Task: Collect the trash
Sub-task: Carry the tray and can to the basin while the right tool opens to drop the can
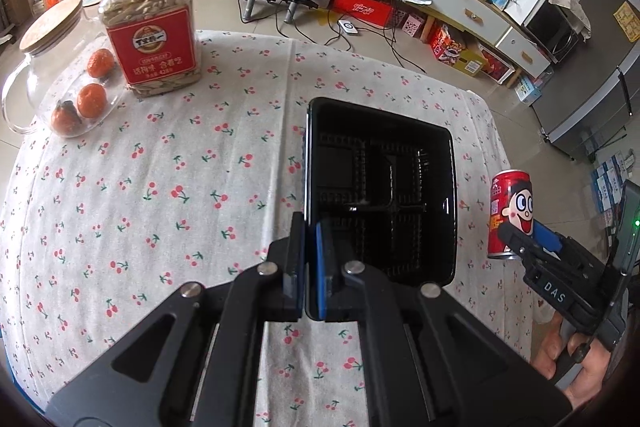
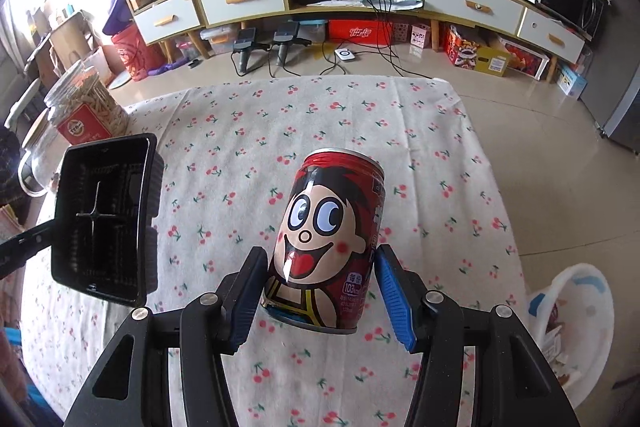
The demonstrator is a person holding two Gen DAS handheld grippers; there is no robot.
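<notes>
Currently the right claw (image 2: 318, 293) grips a red drink can (image 2: 330, 239) low on its body, the can lifted clear of the cherry-print bench (image 2: 360, 115); its top leans away from the camera. Left claw (image 1: 308, 267) is clenched on the near rim of a black plastic tray (image 1: 380, 187), held tilted above the cloth; the tray looks empty, its ribbed floor and dividers bare. Judgement: both pieces of trash are in hand and the step is carrying them off to a bin. To do it well, keep the can's opening upward in case of dregs, keep the squeeze firm since the hold sits low and the can could pivot, and keep the tray level enough that its thin rim does not slip from the pads. A white basket (image 2: 576, 307) beside the bench at right, seen from the right wrist, holds what seems to be scraps and is the likely target; contents unclear. Farther off at the left stand a clear jar of seeds (image 1: 150, 23) with a red label, nearly full, lid off, and a glass jug (image 1: 60, 79) with a wooden lid, with oranges (image 1: 91, 101) seen through or behind its glass, cannot tell which.
</notes>
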